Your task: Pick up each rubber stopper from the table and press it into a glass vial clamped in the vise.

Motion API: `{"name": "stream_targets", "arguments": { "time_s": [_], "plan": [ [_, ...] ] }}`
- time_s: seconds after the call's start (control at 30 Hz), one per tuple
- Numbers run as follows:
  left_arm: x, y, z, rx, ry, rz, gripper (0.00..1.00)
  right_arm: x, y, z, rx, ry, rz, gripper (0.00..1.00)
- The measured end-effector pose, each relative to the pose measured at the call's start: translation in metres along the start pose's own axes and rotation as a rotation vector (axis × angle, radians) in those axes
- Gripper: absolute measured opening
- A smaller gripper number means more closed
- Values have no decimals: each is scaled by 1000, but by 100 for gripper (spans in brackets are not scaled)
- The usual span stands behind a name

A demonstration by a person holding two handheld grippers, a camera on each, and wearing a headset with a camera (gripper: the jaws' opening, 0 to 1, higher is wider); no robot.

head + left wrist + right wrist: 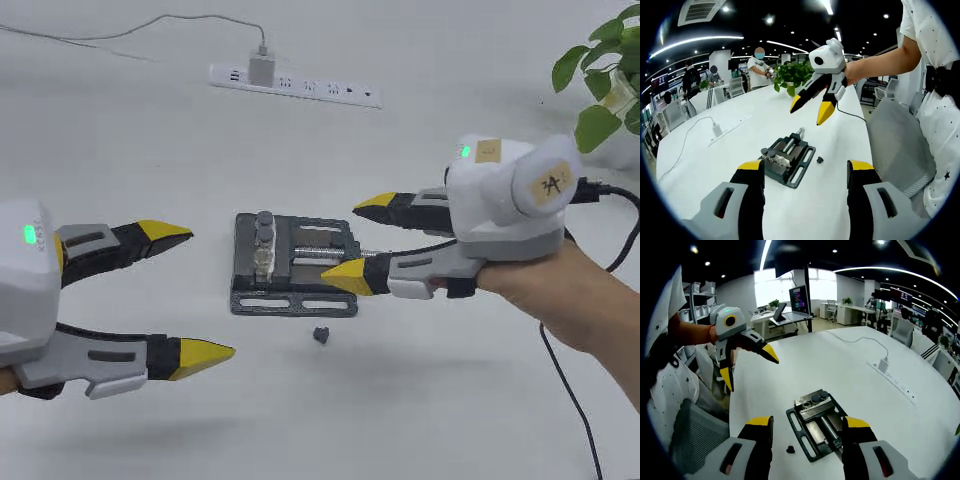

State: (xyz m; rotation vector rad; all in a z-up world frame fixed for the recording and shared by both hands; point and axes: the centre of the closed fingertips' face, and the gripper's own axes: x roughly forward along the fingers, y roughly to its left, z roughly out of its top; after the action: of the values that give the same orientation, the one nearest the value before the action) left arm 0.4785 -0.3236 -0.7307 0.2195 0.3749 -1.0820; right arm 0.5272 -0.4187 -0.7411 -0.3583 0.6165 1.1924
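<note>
Reaching for the small rubber stopper [321,335] lying loose on the table [450,400] just beside the vise [300,303], you risk flicking it away or pinching it crooked, since the left hand-held gripper [211,292] and right hand-held gripper [340,245] both hover spread wide and empty.

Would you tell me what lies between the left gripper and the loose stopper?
Only bare table, by the head view, separates the left gripper from the stopper.

left gripper [192,292] jaws apart, right gripper [362,242] jaws apart
</note>
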Motion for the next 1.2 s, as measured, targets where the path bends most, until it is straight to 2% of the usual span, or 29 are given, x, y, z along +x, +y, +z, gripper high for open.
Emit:
{"name": "stream_targets", "arguments": {
  "time_s": [0.1,0.33,0.37,0.47,0.57,0.7,0.8,0.93,1.03,1.17,1.2],
  "plan": [
    [6,-3,-1,21,18,-19,63,-5,3,-5,8,-22,5,57],
    [22,-10,-6,102,92,-76,62,-15,3,-14,25,-84,8,64],
    [25,-10,-9,135,113,-89,61,-16,3,-17,26,-89,7,64],
    [34,-14,-14,183,153,-122,59,-19,2,-23,27,-105,11,67],
    [44,-17,-15,217,170,-148,55,-22,5,-27,27,-120,14,70],
    [59,-21,-24,310,230,-193,49,-27,7,-31,29,-144,11,74],
    [69,-26,-27,366,252,-226,46,-31,8,-36,23,-159,8,77],
    [81,-26,-34,408,282,-245,40,-34,9,-44,13,-161,5,79],
    [91,-27,-36,426,293,-257,37,-36,8,-54,6,-141,4,80],
    [104,-29,-41,444,307,-274,29,-38,6,-55,15,-149,-8,78],
    [108,-29,-45,462,322,-276,26,-38,5,-56,19,-148,-14,77]
  ]
}}
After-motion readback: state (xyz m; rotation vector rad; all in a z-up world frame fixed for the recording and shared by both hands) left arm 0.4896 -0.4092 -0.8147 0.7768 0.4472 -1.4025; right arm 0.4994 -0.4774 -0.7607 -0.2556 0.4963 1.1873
